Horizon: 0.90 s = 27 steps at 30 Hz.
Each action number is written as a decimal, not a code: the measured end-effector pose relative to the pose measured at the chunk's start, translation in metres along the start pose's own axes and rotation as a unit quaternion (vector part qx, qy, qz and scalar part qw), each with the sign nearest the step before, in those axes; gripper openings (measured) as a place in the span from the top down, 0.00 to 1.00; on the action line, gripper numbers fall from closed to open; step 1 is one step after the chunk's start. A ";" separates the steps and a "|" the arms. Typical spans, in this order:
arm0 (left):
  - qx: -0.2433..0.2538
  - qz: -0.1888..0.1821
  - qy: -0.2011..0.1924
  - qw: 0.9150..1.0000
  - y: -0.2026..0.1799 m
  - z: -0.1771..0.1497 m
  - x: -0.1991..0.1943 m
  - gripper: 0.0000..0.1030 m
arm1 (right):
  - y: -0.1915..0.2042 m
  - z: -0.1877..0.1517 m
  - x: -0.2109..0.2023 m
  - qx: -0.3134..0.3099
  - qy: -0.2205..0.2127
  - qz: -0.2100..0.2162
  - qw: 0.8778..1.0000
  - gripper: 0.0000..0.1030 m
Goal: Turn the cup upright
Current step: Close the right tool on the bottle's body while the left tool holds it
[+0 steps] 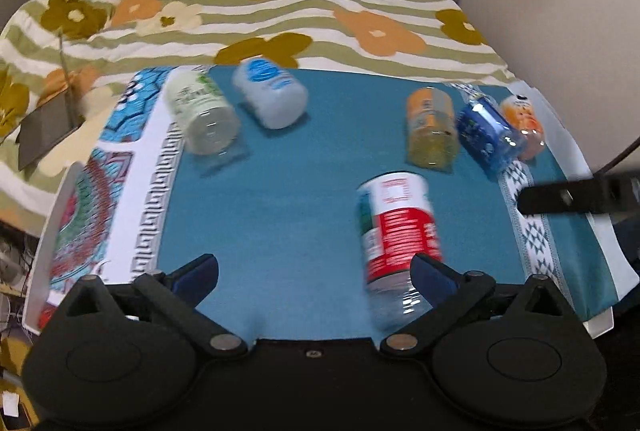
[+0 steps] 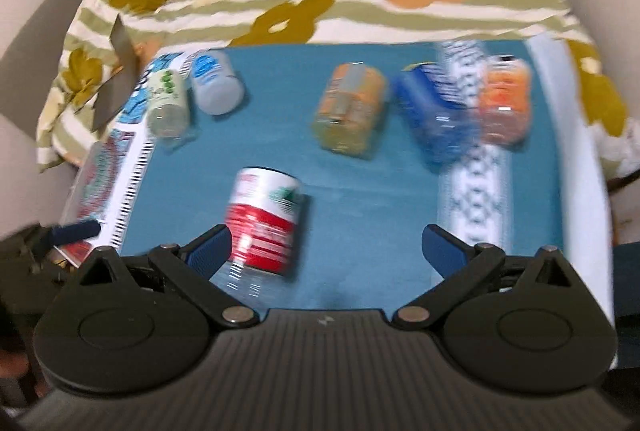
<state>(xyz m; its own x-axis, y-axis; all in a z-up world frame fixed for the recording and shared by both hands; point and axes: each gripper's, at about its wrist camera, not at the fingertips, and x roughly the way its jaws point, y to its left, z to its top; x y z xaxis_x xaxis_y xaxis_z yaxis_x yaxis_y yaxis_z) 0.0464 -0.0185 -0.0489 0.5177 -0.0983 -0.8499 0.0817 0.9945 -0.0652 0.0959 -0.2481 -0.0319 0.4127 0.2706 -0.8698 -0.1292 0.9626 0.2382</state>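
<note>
Red-label cup: on its side on the teal tabletop, long axis pointing away.
Left gripper: spread wide, empty; cup by its right finger.
Right gripper: likewise wide, empty; cup by its left finger.
Nearer: cannot tell.

Red-and-white labelled clear cup lies on its side, nearest.

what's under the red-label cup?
The red-label cup lies on its side on the teal cloth; nothing else shows under it. Its contact patch is hidden, and the left gripper's finger covers part of its clear end.
</note>
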 end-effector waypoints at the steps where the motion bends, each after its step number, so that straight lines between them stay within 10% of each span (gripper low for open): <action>1: -0.006 0.000 -0.001 1.000 0.010 -0.001 -0.002 0.00 | 0.006 0.007 0.007 0.000 0.009 0.006 1.000 0.00; 17: -0.121 0.007 0.033 0.992 0.128 -0.034 0.001 0.00 | 0.032 0.055 0.132 0.070 0.151 0.004 0.986 0.00; 27: -0.110 0.000 0.030 0.994 0.128 -0.032 -0.001 0.00 | 0.019 0.043 0.144 0.120 0.177 0.033 0.976 0.26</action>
<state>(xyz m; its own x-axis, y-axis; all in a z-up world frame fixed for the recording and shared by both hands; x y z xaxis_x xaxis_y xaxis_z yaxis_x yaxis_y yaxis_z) 0.0289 0.1103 -0.0728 0.4652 -0.1021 -0.8793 -0.1095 0.9791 -0.1717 0.1918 -0.1901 -0.1341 0.0682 0.3507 -0.9340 0.0871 0.9305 0.3557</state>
